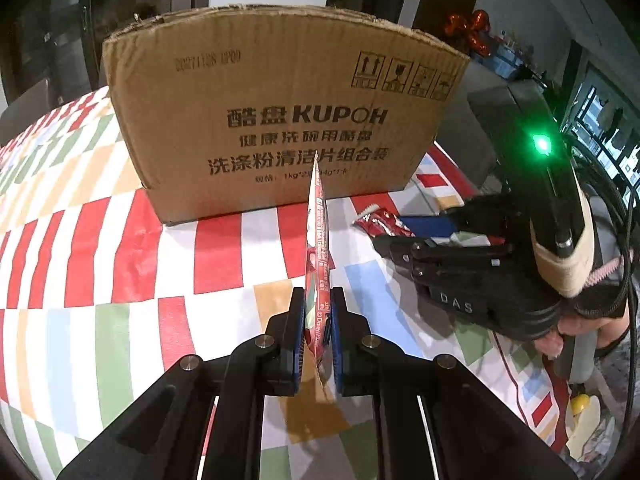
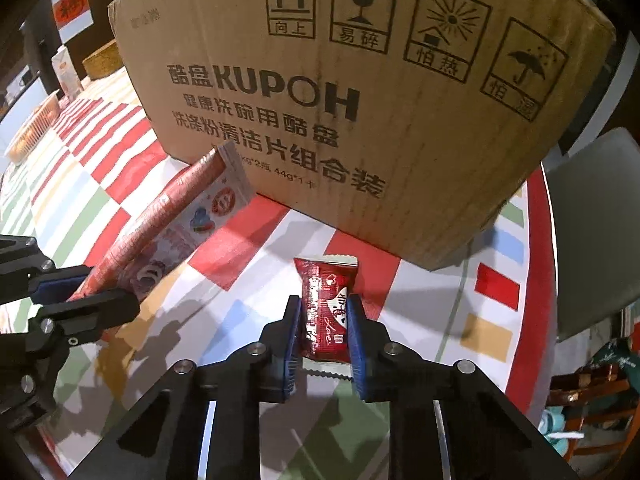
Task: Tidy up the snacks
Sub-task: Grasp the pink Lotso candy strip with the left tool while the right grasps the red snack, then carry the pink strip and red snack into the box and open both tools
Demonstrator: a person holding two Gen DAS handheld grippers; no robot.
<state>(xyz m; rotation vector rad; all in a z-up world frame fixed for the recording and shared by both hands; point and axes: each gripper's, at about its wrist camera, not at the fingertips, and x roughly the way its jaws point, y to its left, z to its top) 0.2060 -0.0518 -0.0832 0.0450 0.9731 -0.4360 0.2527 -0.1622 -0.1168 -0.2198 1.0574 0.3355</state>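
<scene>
My left gripper (image 1: pixel 317 316) is shut on a long flat red-and-white snack packet (image 1: pixel 318 248), held edge-on above the table and pointing at the cardboard box (image 1: pixel 280 120). The right wrist view shows the same packet (image 2: pixel 188 216) in the left gripper (image 2: pixel 86 292). My right gripper (image 2: pixel 323 316) is shut on a small dark red candy packet (image 2: pixel 326 304) close to the tablecloth, just in front of the box (image 2: pixel 360 92). The left wrist view shows the right gripper (image 1: pixel 404 240) with the red packet (image 1: pixel 380 222) at its tips.
The tablecloth (image 1: pixel 120 240) is checked in red, white, green, blue and orange. An orange basket (image 2: pixel 32 128), a white carton (image 2: pixel 66 68) and a woven basket (image 2: pixel 102 60) stand at the far left. A grey chair (image 2: pixel 592 232) stands at the right.
</scene>
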